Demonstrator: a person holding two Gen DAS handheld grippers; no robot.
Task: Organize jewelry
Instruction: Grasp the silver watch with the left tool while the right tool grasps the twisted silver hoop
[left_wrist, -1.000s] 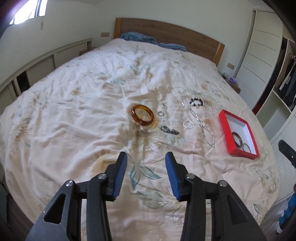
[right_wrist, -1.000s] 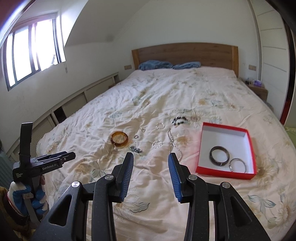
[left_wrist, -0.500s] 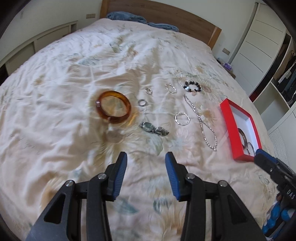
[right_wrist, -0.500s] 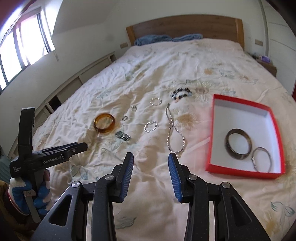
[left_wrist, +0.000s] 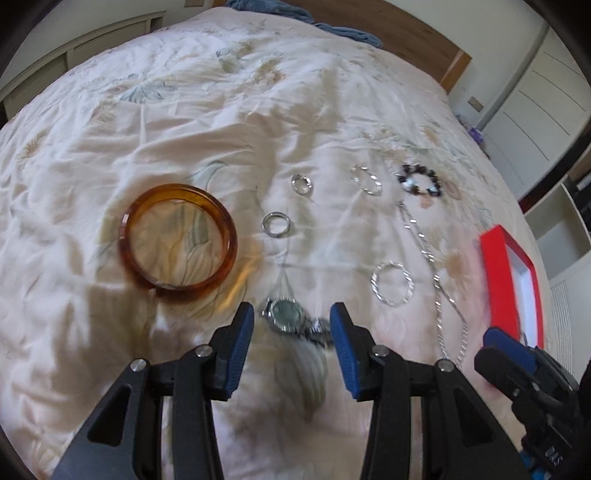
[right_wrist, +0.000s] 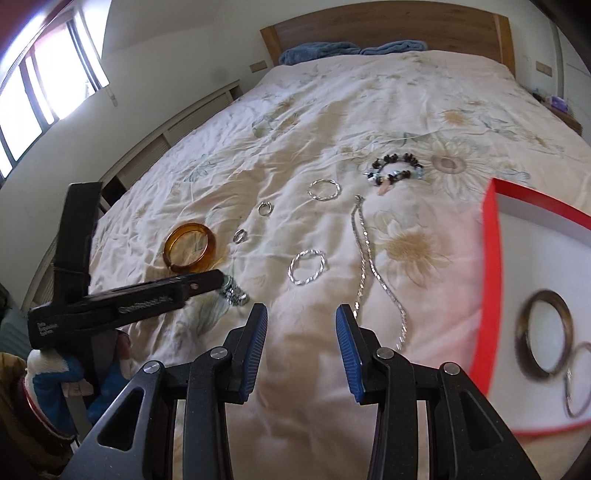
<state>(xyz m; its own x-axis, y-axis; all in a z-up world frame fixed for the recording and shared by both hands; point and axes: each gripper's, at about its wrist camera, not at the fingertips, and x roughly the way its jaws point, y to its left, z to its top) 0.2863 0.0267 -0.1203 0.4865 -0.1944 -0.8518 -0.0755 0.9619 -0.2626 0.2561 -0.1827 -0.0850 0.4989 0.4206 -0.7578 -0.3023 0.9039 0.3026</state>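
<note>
Two grippers are seen over the bed cover (right_wrist: 369, 110): the left gripper (left_wrist: 291, 325) is held with jaws apart and unclamped astride the watch (left_wrist: 291, 317), judged to be set for a pick, and the right gripper (right_wrist: 301, 325) is held apart and empty just short of the silver chain (right_wrist: 373, 273). Nearest the watch lie the amber bangle (left_wrist: 179, 240), a small ring (left_wrist: 276, 224) and a twisted silver hoop (left_wrist: 392, 283), none obstructing the jaws. Farther from the watch are found the beaded bracelet (right_wrist: 397, 168) and the red box (right_wrist: 491, 280), which already holds a dark bangle (right_wrist: 546, 339).
</note>
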